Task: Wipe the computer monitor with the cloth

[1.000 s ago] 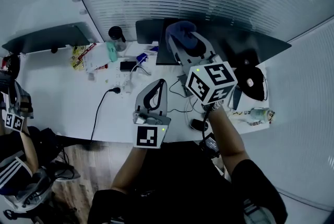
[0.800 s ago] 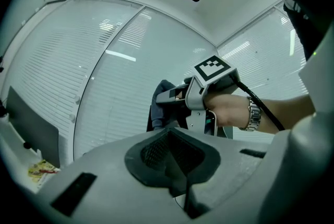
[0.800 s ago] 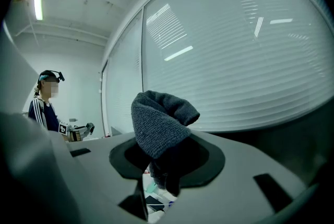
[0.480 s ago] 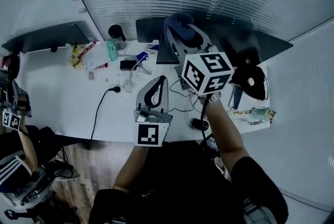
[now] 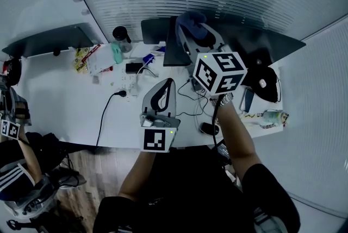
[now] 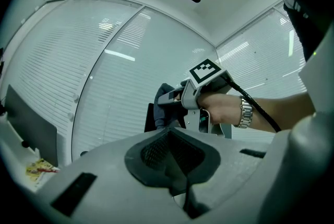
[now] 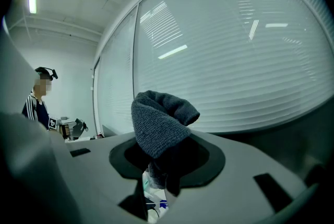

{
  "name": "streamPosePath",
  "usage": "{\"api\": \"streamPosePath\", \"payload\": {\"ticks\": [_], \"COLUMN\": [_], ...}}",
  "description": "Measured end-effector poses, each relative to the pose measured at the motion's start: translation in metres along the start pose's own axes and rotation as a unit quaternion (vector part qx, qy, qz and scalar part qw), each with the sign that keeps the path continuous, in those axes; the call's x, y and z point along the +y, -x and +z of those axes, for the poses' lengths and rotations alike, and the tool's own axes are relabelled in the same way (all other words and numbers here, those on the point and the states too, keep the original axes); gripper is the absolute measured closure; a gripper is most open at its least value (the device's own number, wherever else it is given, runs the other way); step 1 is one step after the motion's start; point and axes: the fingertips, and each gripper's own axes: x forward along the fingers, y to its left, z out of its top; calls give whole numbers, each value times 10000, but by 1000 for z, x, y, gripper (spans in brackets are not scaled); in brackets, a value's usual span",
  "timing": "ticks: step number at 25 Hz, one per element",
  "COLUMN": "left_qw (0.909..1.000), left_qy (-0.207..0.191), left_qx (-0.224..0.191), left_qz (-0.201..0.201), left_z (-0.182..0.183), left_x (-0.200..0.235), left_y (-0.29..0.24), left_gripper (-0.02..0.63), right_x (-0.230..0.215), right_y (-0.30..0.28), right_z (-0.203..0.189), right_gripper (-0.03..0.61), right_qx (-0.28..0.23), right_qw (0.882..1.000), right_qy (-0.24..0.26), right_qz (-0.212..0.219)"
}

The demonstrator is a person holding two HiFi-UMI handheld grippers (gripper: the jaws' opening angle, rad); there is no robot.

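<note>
- The right gripper (image 5: 198,36) has shifted a little to the right since half a second ago. The cloth (image 5: 191,21) has gone with it along the top of the monitor (image 5: 173,55).
- Its fingers are closed on the cloth, which bunches up above them in a grey fold. The cloth sits at the monitor's upper edge, at the back of the table (image 5: 70,101).
- The left gripper (image 5: 165,87) has hardly moved and hangs over the front part of the table, near the cables. Its fingers are pressed together with nothing between them.
- At the left edge of the head view, the marker cube of a second person's gripper (image 5: 10,128) sits slightly lower than before.
- The head view sees the monitor almost edge-on, and the right gripper covers part of it, so I cannot tell whether the cloth touches the screen.
- In the right gripper view the cloth fills the middle and the monitor does not show.
</note>
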Motion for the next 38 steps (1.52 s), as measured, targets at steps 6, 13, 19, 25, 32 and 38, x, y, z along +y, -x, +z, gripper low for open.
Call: {"api": "streamPosePath", "payload": {"ticks": [6,13,19,25,32,38], "left_qw": [9999,9998,9997,9996,9994,9993], "left_qy": [-71,-130,-194,-175,-235,-256], "left_qx": [59,19,12,137,63,73], "left_qz": [-101,-147,-131,-198,-230,-246], "left_z": [-2,3,4,-3,-1,-2], "left_x": [-7,-18,-34,-57,-84,-109], "left_y": [1,-2,-6,-13,-29,-46], "left_gripper": [607,607,607,607,607,607], "right_x": [-8,-27,-49,-70,-96,-120], "right_y": [5,18,28,40,55,65], "right_z": [2,4,1,3,6,9], "right_gripper": [446,446,445,445,443,443], "right_qx": [-23,-88,-74,-76,-31,53], "right_qw": [10000,9998,9995,9996,9997,9998], "right_qy": [-31,-79,-200,-194,-110,-80], "right_qz": [-47,-173,-226,-214,-205,-160]}}
